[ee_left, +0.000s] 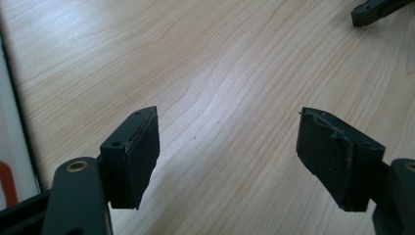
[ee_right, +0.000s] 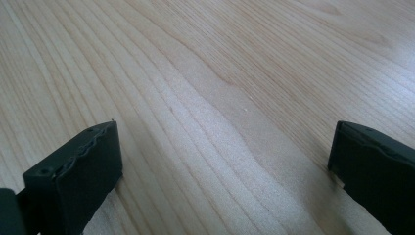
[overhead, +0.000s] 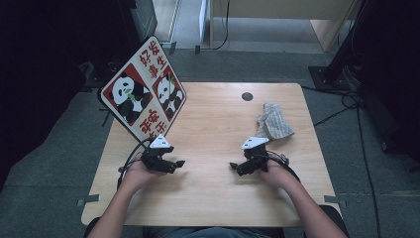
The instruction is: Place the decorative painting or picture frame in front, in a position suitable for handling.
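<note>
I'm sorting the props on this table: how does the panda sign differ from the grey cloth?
The panda sign is a large, stiff, glossy board propped tilted at the table's far left edge; the grey cloth is small, soft and crumpled, lying flat at the far right. The sign carries red, white and black pictures; the cloth is plain grey. Neither is touched by a gripper.

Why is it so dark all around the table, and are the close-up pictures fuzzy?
High view: light falls on the wooden table, while the floor and corners stay dim. Left gripper view: wood grain sharp, near pads slightly soft. Right gripper view: bright, even light, a faint shadow beside the pads.
</note>
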Motion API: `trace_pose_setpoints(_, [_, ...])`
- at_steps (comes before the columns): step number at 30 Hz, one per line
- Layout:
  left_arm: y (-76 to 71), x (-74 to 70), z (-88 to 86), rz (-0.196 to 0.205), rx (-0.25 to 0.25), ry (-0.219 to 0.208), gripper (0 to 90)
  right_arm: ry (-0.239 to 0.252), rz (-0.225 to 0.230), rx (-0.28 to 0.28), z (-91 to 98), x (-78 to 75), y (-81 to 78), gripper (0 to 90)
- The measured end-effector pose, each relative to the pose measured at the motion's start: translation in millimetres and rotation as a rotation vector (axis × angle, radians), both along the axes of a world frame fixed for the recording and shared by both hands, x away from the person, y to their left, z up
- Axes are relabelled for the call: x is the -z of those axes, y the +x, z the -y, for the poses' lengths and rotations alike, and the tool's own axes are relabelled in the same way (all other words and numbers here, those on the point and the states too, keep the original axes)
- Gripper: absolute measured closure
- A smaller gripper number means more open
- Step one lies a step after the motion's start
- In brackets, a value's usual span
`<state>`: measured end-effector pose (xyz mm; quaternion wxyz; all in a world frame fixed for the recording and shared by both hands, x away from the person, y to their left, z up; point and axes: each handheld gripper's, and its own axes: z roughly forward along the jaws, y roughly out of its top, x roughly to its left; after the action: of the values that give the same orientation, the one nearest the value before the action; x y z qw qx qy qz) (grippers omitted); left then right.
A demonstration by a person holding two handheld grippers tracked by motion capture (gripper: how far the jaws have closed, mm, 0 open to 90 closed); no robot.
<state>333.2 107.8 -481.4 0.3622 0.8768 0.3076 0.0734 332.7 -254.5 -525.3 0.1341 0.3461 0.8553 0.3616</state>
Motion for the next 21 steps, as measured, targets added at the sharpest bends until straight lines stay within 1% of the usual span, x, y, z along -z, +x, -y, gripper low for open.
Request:
trace_pose_setpoints(1, [-0.8,-0.2,-1.8,-0.011,-0.007,0.009,28.0,0.0,0.0,0.0,0.0,0.0,0.0,0.0])
trace_pose_setpoints(2, [-1.3,-0.3,-3.5,-0.019,-0.012,0.015,32.5,0.0,-0.001,0.0,0.0,0.0,0.0,0.0])
trace_pose_setpoints(3, [-1.9,-0.7,-6.7,-0.026,-0.018,0.017,32.5,0.0,-0.001,0.0,0.0,0.0,0.0,0.0])
trace_pose_setpoints(5, [-3.5,-1.9,-11.5,-0.034,-0.032,0.001,33.6,0.0,0.0,0.0,0.0,0.0,0.0,0.0])
trace_pose_setpoints(6, [-4.2,-3.2,-14.7,-0.034,-0.038,-0.003,35.9,0.0,-0.001,-0.002,-0.1,-0.1,0.2,0.0])
trace_pose_setpoints(8, [-5.5,-5.2,-21.4,-0.028,-0.058,-0.023,35.9,0.0,-0.002,-0.002,-0.1,-0.1,0.3,0.0])
trace_pose_setpoints(10, [-6.6,-6.6,-27.1,-0.021,-0.072,-0.028,36.5,0.0,-0.003,-0.008,-0.2,-0.1,0.8,0.0])
trace_pose_setpoints(14, [-9.7,-8.0,-36.5,-0.008,-0.089,-0.019,37.4,-0.001,-0.004,-0.012,-0.4,-0.1,1.2,0.0])
trace_pose_setpoints(16, [-11.0,-9.2,-40.2,-0.011,-0.108,-0.03,37.6,-0.001,-0.004,-0.012,-0.4,-0.2,1.2,0.0])
trace_pose_setpoints(20, [-12.7,-11.8,-48.9,-0.007,-0.125,-0.05,37.9,-0.001,-0.004,-0.012,-0.4,-0.2,1.2,0.0])
trace_pose_setpoints(21, [-12.9,-12.3,-50.8,-0.012,-0.129,-0.054,37.9,-0.001,-0.004,-0.012,-0.4,-0.2,1.2,0.0])
